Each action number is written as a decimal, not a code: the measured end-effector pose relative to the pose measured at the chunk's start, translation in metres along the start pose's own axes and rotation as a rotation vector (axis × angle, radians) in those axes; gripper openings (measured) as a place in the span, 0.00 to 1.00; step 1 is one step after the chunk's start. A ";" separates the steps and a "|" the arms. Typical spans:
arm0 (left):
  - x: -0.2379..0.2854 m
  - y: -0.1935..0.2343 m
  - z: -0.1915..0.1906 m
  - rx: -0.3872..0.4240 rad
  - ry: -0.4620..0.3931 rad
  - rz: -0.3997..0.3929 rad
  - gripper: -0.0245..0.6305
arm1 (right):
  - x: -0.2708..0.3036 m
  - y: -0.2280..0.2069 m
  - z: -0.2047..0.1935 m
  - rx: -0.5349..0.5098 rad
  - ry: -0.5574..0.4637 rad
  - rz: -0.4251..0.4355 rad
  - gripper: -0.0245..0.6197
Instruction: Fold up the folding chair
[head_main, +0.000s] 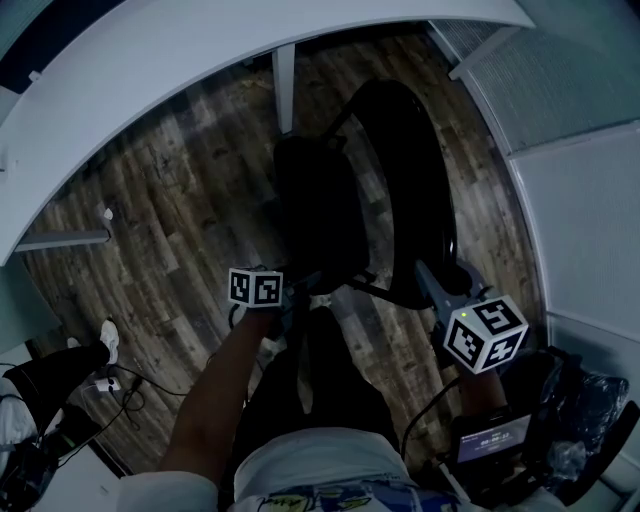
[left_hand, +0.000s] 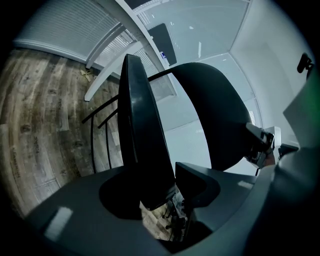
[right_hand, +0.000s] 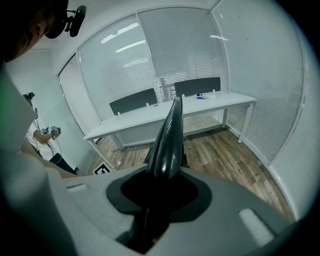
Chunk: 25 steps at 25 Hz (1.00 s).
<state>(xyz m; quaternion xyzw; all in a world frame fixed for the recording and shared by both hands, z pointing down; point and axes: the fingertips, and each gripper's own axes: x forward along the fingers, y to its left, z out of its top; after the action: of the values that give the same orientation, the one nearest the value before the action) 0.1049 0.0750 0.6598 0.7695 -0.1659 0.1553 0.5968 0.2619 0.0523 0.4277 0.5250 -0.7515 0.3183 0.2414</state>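
My left gripper (left_hand: 167, 186) is closed partway on the seat (left_hand: 140, 135) of the folding chair (head_main: 370, 200). The dark panel stands edge-on between the jaws, and its lower end is pressed by both pads. My right gripper (right_hand: 159, 182) is closed partway on the backrest (right_hand: 167, 140), which is also edge-on, with its rim pinched between the jaws. In the head view the left gripper holds the seat's near edge. The right gripper holds the backrest's near rim, to the right of the seat. Seat and backrest stand tilted up and near each other, with a wedge of gap between them. The chair's thin metal frame (left_hand: 92, 150) stands on the wood-plank floor (head_main: 170, 230). Beyond the chair is a white desk (right_hand: 165, 112), and behind that are window blinds (right_hand: 260, 75).
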 end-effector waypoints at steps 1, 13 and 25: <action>0.002 -0.004 0.001 0.008 0.004 -0.001 0.34 | -0.001 0.000 0.000 0.000 0.001 -0.005 0.18; 0.024 -0.036 0.004 0.051 0.054 -0.013 0.31 | -0.006 0.006 0.004 -0.029 0.013 -0.033 0.18; 0.056 -0.072 0.008 0.107 0.141 -0.045 0.29 | -0.011 0.003 0.007 -0.049 0.021 -0.059 0.18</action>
<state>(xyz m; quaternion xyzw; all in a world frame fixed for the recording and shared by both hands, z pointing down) 0.1875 0.0802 0.6203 0.7910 -0.0976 0.2041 0.5684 0.2622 0.0546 0.4146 0.5378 -0.7406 0.2980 0.2711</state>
